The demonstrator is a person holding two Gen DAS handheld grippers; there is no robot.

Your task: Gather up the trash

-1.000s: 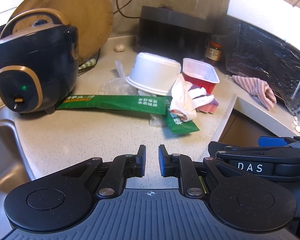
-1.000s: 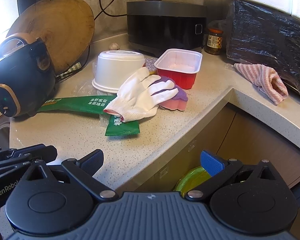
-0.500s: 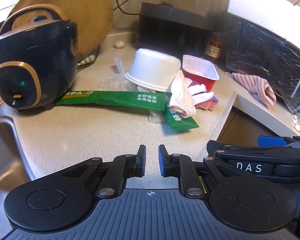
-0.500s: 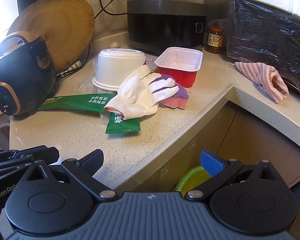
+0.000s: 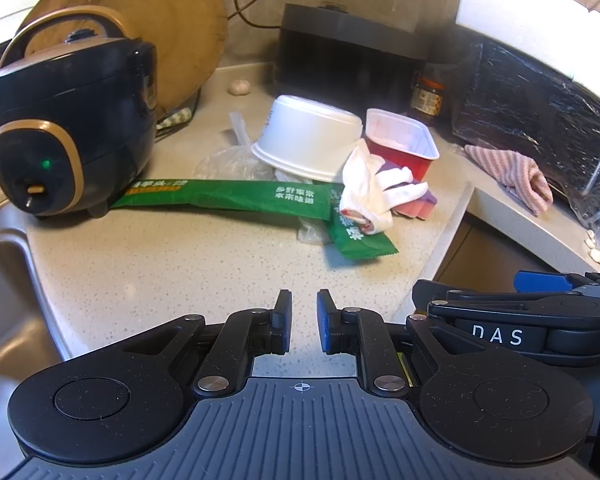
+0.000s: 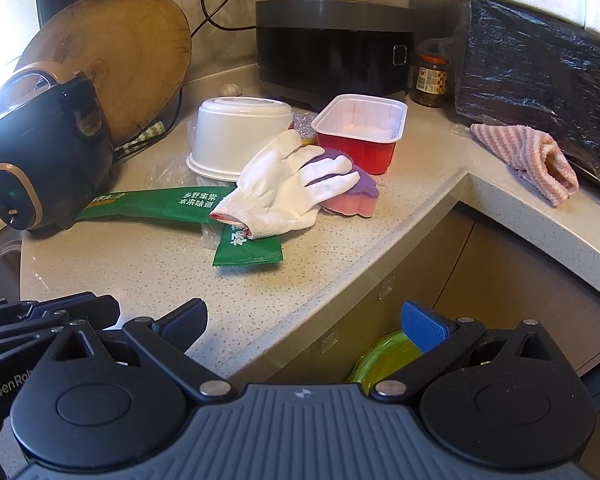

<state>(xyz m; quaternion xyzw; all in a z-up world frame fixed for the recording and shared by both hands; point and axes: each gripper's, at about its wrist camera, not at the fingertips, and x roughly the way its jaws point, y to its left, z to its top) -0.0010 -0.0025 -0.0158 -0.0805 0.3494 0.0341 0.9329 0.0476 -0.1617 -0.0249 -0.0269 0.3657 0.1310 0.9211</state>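
Note:
Trash lies on the speckled counter (image 5: 180, 272): a long green wrapper (image 5: 228, 198) (image 6: 160, 202), a short green wrapper (image 5: 358, 238) (image 6: 246, 250), a white glove (image 5: 366, 194) (image 6: 288, 190) over a pink-purple sponge (image 6: 358, 198), an upturned white bowl (image 5: 308, 136) (image 6: 238, 134), a red tray (image 5: 404, 146) (image 6: 364, 132) and clear plastic film (image 5: 224, 162). My left gripper (image 5: 304, 312) is nearly shut and empty, over the counter's near part. My right gripper (image 6: 304, 320) is open and empty at the counter's front edge.
A dark rice cooker (image 5: 68, 128) stands at the left before a round wooden board (image 6: 120, 60). A black appliance (image 6: 334, 48), a jar (image 6: 430, 78), a black bag (image 6: 540, 80) and a striped cloth (image 6: 528, 156) are at the back right. A sink (image 5: 0, 300) is left; a yellow-green bin (image 6: 384, 360) is below.
Both grippers have drifted slightly closer to the trash pile. Their jaws have not changed.

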